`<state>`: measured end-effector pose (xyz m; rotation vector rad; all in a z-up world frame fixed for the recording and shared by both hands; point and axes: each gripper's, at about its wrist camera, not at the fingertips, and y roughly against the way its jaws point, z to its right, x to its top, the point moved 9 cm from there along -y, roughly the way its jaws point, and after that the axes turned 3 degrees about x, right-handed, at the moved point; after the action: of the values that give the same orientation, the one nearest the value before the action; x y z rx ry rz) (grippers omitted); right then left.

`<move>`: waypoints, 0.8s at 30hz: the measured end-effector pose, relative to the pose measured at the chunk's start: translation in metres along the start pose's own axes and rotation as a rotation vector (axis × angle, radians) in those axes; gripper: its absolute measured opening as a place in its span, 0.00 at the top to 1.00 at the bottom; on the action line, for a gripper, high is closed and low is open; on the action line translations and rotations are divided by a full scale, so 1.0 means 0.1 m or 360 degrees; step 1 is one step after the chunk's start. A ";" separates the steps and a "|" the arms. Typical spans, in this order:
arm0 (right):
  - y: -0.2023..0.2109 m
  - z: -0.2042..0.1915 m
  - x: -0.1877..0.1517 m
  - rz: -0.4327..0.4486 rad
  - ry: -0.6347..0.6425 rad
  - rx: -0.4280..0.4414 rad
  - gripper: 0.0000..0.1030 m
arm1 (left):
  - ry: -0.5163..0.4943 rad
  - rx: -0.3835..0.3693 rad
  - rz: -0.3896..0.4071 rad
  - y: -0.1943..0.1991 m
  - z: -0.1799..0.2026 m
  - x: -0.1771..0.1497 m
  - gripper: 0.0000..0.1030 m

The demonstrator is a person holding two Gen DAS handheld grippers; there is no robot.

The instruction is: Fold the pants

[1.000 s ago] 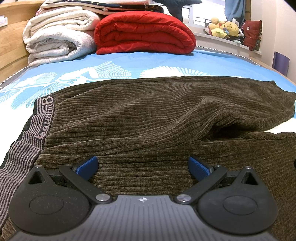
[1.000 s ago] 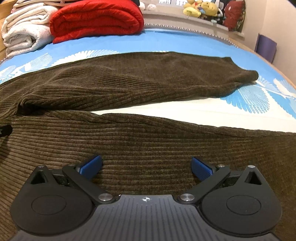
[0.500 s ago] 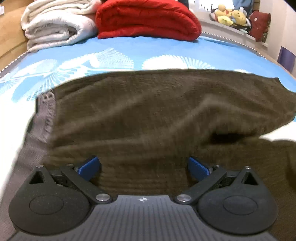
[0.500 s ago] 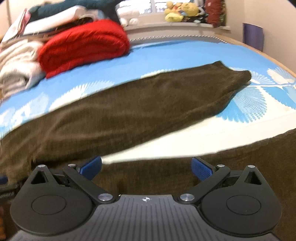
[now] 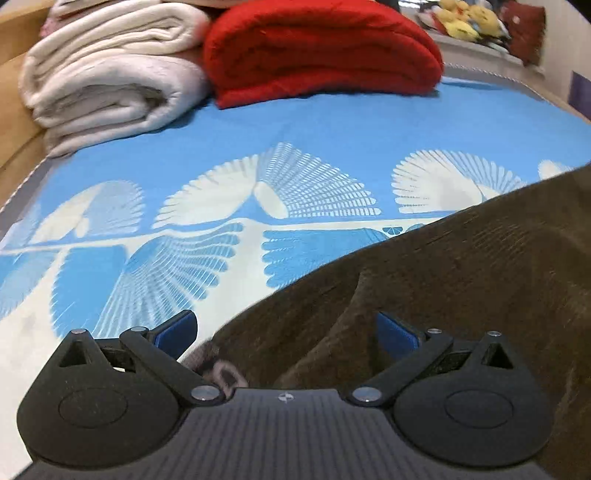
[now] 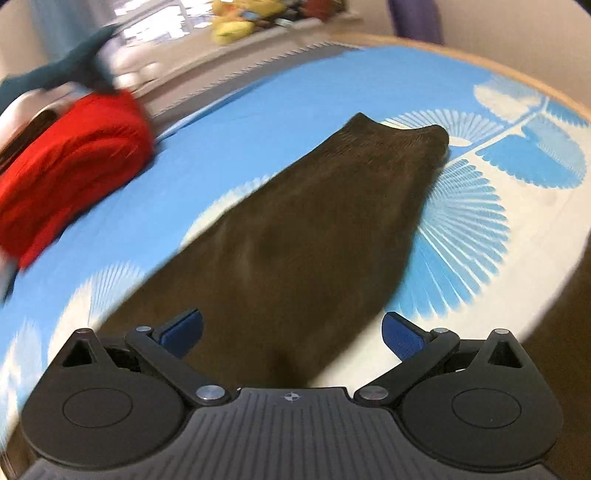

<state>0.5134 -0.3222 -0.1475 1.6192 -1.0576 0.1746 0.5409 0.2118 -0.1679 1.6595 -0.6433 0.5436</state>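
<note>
Dark brown ribbed pants [image 5: 461, 280] lie on a blue and white bed sheet [image 5: 229, 155]. In the left wrist view their waist end fills the lower right, and a bit of grey waistband [image 5: 218, 369] shows close to the gripper body. My left gripper [image 5: 286, 330] is open over that edge, with nothing between its blue pads. In the right wrist view one pant leg [image 6: 314, 236] stretches away to its hem [image 6: 402, 131]. My right gripper [image 6: 291, 332] is open above the near part of this leg. This view is blurred.
A rolled white blanket [image 5: 107, 81] and a folded red blanket [image 5: 321, 48] lie at the head of the bed, the red blanket [image 6: 70, 155] also showing at the right wrist view's left. Plush toys [image 5: 465, 22] sit on a ledge behind. A wooden bed frame [image 6: 517, 81] rims the sheet.
Both grippers have swung left and away from the cloth. The left view now shows mostly sheet with the pants at right; the right view now looks along one leg. Both stayed open.
</note>
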 end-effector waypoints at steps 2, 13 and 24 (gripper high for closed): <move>-0.28 -0.14 0.28 -0.0022 -0.0054 -0.0009 0.01 | -0.0039 -0.0010 -0.0006 -0.15 0.02 0.00 0.00; -1.80 -0.68 0.42 -0.0110 0.0165 -0.0307 0.10 | -0.0090 -0.0227 0.0023 -0.40 0.32 -0.08 0.53; -0.39 -0.56 0.59 0.0288 0.0182 0.0025 0.98 | 0.0027 -0.0283 0.0267 0.94 0.27 -0.06 0.90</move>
<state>0.5985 -0.3083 -0.1195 1.5080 -1.1158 0.3927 0.4730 0.1736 -0.1091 1.4408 -0.8000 0.6021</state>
